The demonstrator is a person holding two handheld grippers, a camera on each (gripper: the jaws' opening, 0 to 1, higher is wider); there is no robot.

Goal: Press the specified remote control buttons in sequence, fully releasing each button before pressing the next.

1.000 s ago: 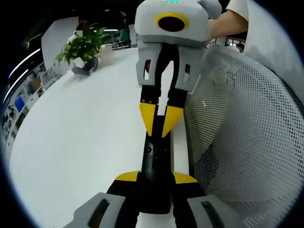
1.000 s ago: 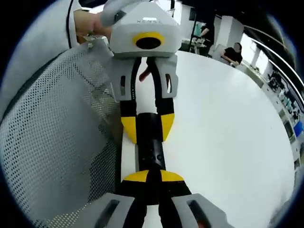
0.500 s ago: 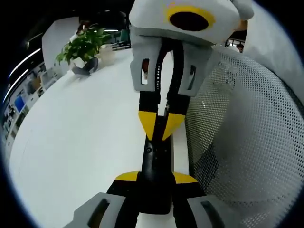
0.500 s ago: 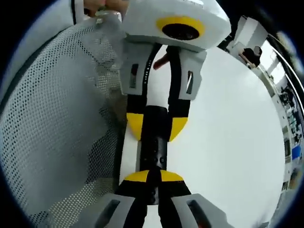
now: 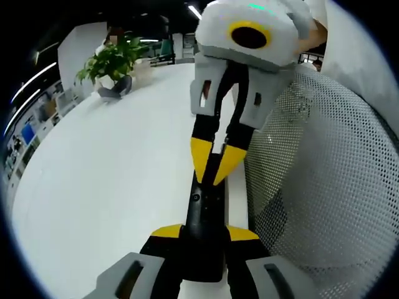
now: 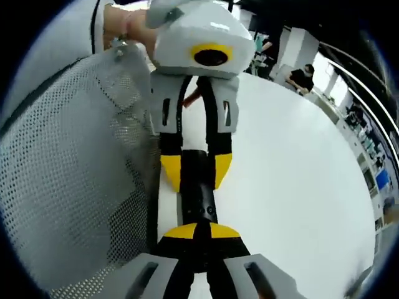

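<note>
Taking the slim black remote control point(image 5: 206, 215) as the landmark: in the left gripper view a potted green plant point(image 5: 114, 61) stands far beyond it to the left, at the far edge of the round white counter point(image 5: 106, 187). The remote lies on a narrow white strip just beside the counter's right edge. At its near end the left gripper point(image 5: 202, 235) has its yellow-tipped black fingers point(image 5: 167, 232) closed against the remote's two sides, gripping it. At its far end the right gripper point(image 5: 213, 163) comes down from above, its yellow fingertips drawn close together with the points on the remote's top face. To the remote's right stands a curved white perforated mesh panel point(image 5: 318, 180).

In the right gripper view the same mesh panel point(image 6: 68, 168) lies left of the remote point(image 6: 196, 202). The right gripper point(image 6: 196, 232) shows its fingers point(image 6: 177, 232) shut together, tips touching, over the remote's near part. Beyond, the left gripper point(image 6: 196, 172) clasps the remote's sides between its fingers. A hand point(image 6: 121, 25) is at that gripper's upper left. The white counter point(image 6: 293, 193) spreads to the remote's right, with a seated person in dark clothes point(image 6: 304, 76) far beyond it.
</note>
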